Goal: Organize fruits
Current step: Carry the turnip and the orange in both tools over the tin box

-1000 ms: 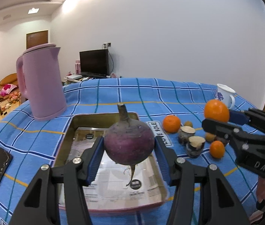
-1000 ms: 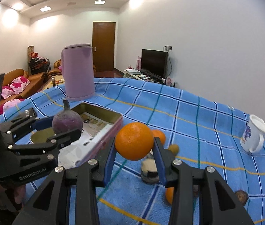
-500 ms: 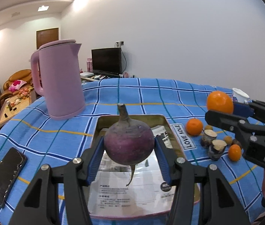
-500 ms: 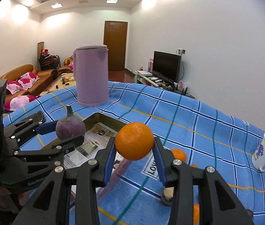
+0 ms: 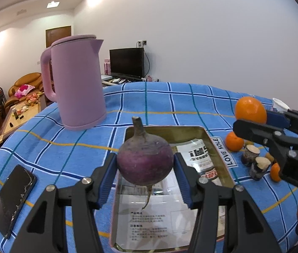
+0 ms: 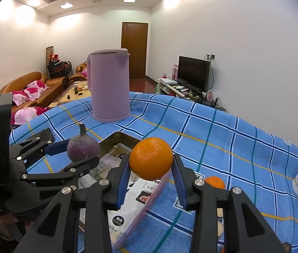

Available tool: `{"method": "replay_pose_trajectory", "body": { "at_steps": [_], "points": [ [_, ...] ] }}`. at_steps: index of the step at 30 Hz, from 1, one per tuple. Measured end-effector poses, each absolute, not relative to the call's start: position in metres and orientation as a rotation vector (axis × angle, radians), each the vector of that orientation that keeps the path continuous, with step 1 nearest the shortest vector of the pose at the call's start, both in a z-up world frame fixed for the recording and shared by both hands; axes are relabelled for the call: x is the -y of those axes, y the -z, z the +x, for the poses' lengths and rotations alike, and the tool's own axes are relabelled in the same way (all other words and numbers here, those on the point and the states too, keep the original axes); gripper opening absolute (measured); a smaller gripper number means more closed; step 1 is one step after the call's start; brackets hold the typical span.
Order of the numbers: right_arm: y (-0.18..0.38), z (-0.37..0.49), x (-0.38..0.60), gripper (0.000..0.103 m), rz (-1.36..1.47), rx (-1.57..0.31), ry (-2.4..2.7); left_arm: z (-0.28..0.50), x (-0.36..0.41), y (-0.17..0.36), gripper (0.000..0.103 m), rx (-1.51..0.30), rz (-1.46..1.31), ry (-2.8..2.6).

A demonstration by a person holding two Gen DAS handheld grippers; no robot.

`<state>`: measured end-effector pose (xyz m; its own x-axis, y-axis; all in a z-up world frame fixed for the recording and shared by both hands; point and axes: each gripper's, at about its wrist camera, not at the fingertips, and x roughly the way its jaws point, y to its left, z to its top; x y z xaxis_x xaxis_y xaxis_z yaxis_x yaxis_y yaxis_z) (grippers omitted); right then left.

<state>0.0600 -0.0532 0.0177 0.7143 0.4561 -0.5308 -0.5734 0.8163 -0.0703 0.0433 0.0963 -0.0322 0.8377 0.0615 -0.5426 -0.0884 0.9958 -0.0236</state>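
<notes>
Purple and dusty, the turnip (image 5: 145,162) sits clamped between the blue pads of my left gripper (image 5: 145,174), hanging in the air over the near half of the tray (image 5: 209,135). Its stem stub points up and a little away from me and its thin root trails straight down, so its long axis runs close to vertical. My right gripper (image 6: 151,174) is closed on the big orange (image 6: 151,158), which is round enough to have no real axis; it hangs above the tray's right rim, near the "LOVE SOLE" label.

As far as I can judge, the sorting has barely started. The tray holds only printed paper, with no fruit resting in it yet. On the cloth to the right lie a small orange (image 5: 234,141), another one partly hidden behind my right gripper, two cut stubs (image 5: 251,155) and a few small brownish pieces I cannot identify. Both held pieces are yet to be set down, and all of those remain to be gathered. The pink kettle (image 5: 77,82) stands far left, the phone (image 5: 13,198) near left.
</notes>
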Motion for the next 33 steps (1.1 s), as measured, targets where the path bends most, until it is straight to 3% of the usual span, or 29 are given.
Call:
{"method": "replay_pose_trajectory", "body": {
  "at_steps": [33],
  "points": [
    [0.03,0.089,0.021,0.041,-0.221,-0.667,-0.627,0.068,-0.109,0.046,0.056,-0.651,0.008,-0.059]
  ]
}}
